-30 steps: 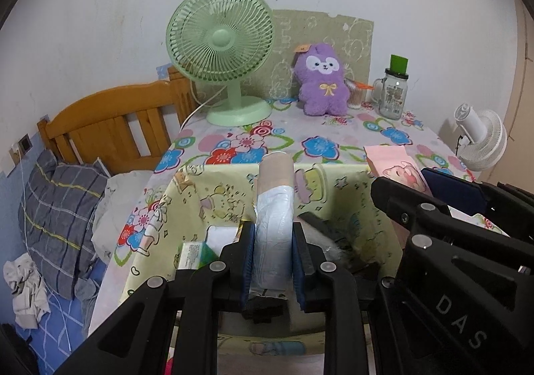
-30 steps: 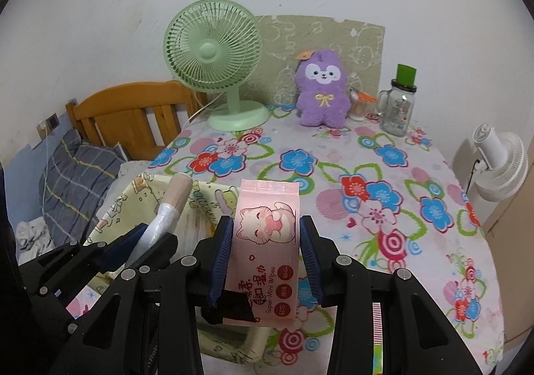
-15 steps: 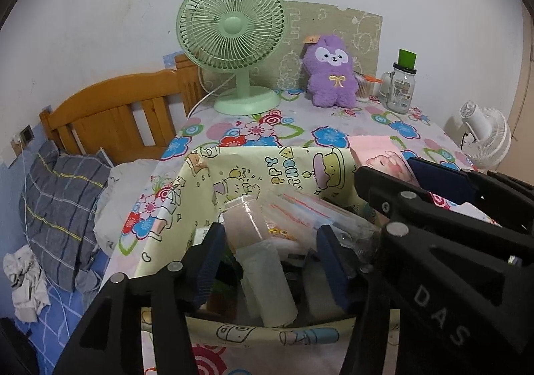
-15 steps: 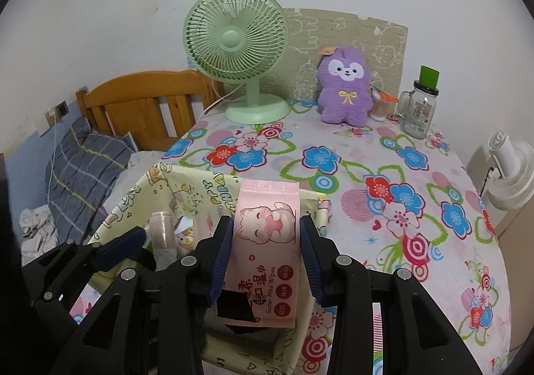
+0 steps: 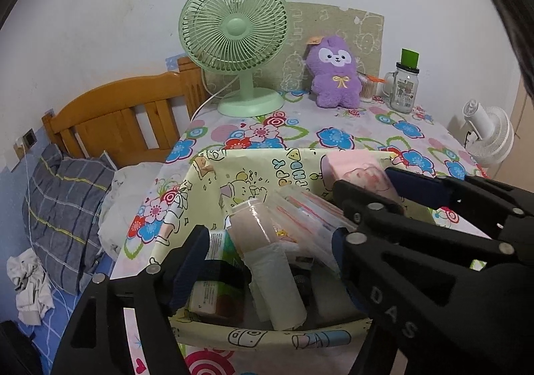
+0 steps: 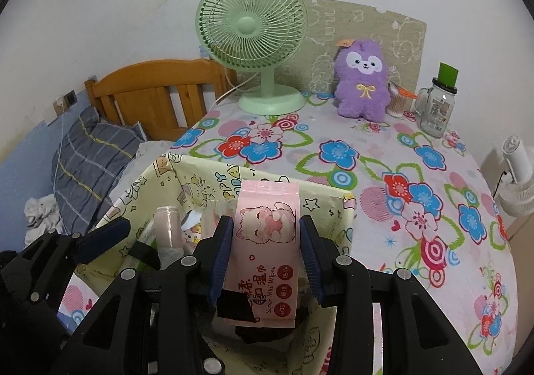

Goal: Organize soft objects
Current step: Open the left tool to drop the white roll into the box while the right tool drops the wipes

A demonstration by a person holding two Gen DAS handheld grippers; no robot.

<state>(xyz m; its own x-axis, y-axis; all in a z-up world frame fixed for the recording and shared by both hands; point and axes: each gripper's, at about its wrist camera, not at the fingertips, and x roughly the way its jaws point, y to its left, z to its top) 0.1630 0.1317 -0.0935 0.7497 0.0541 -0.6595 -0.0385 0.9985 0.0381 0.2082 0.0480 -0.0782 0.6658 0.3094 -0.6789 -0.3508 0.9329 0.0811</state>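
The left hand-held gripper [image 5: 267,261] has let go of the roll of bags [image 5: 267,258]: a second ago it pinched the roll upright, and now its fingers stand spread and the roll lies tilted inside the fabric basket [image 5: 233,168] on the desk [image 6: 417,181]. That item looks stowed, though its lower end is hidden. The right hand-held gripper [image 6: 265,254] still pinches the pink wipes pack [image 6: 267,241] over the basket, likely next.
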